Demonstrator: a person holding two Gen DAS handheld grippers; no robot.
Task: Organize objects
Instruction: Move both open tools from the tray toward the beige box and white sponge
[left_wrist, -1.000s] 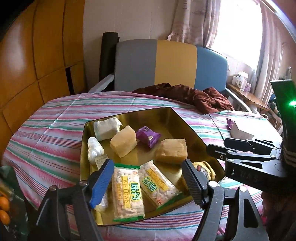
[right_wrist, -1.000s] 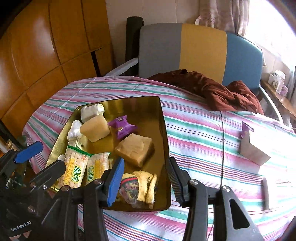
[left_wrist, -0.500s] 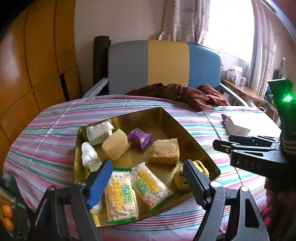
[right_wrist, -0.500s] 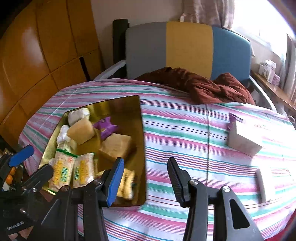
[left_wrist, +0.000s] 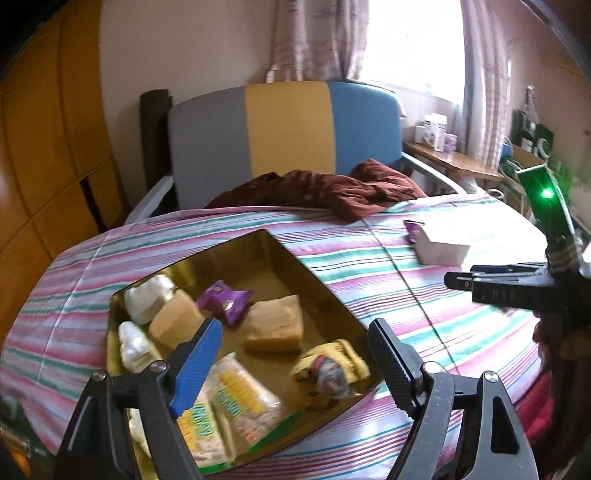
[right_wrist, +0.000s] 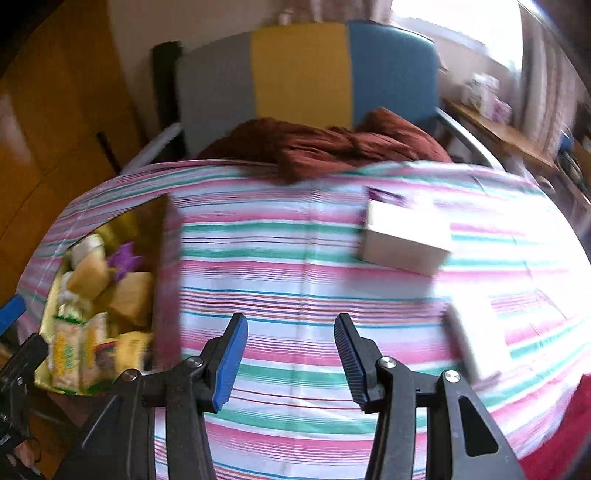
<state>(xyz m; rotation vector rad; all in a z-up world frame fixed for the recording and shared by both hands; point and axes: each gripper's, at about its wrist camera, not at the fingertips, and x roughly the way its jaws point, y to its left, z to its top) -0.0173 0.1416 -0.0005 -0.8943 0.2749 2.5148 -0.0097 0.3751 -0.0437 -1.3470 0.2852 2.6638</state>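
A gold tray on the striped tablecloth holds two tan blocks, a purple packet, two white wrapped items, two rice-cracker packs and a yellow bundle. The tray also shows at the left of the right wrist view. My left gripper is open and empty above the tray's near edge. My right gripper is open and empty over bare tablecloth, right of the tray. A white box with a purple flap lies ahead of it, and a flat white item lies at its right.
A brown cloth lies at the table's far edge against a grey, yellow and blue chair. Wooden panels line the left wall. A side shelf with small boxes stands by the window at right.
Both grippers have swung to the right. The right gripper has left the tray's near corner and is now over the tablecloth, nearer the white box. Both stay open.
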